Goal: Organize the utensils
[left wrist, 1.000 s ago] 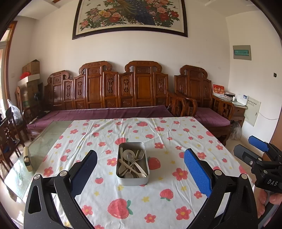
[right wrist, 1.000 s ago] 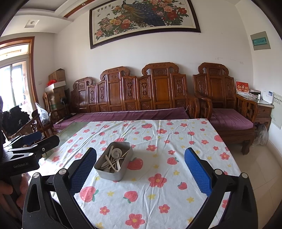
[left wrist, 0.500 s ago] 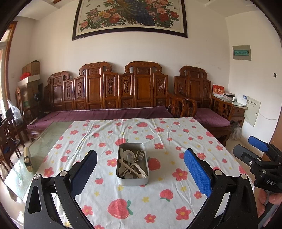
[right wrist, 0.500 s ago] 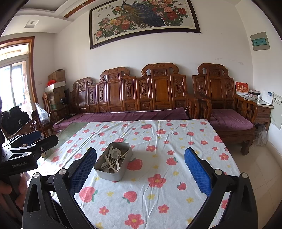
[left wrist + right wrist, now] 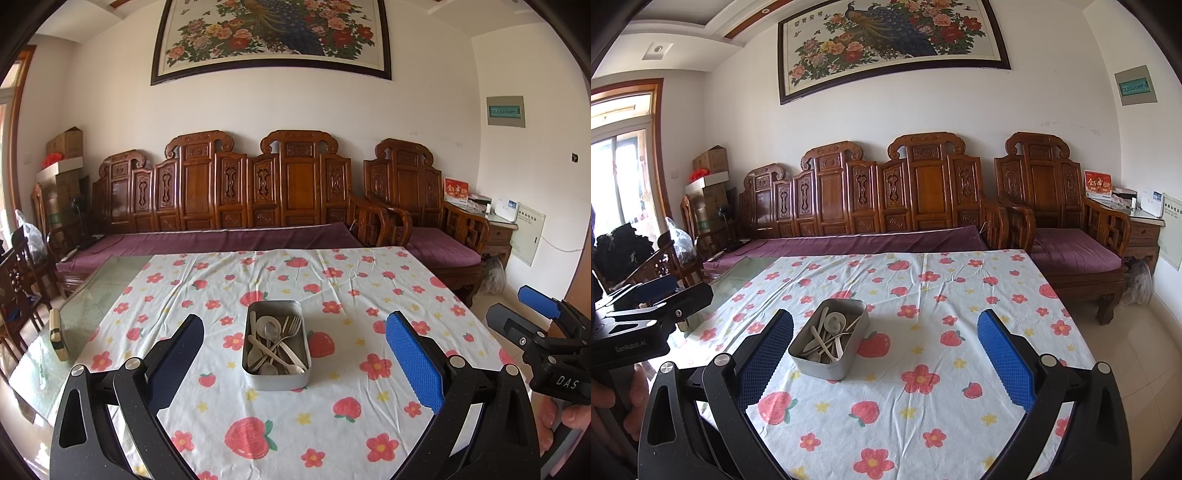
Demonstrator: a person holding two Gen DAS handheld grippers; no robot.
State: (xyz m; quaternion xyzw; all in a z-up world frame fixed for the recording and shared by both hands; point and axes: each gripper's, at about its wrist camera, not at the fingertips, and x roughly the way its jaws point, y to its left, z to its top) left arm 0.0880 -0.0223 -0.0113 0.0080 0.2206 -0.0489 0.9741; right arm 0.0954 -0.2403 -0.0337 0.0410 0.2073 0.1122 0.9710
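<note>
Both left tongs (image 5: 294, 350) and right tongs (image 5: 885, 347) gape apart, empty, above a rectangular metal tin (image 5: 276, 347) of mixed cutlery (image 5: 275, 343) on the strawberry-print table (image 5: 369, 295).

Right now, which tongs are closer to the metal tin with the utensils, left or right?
Neither is clearly nearer. The left tongs face the metal tin straight on; the right tongs sit off to its right. Both hang open, short of it.
</note>
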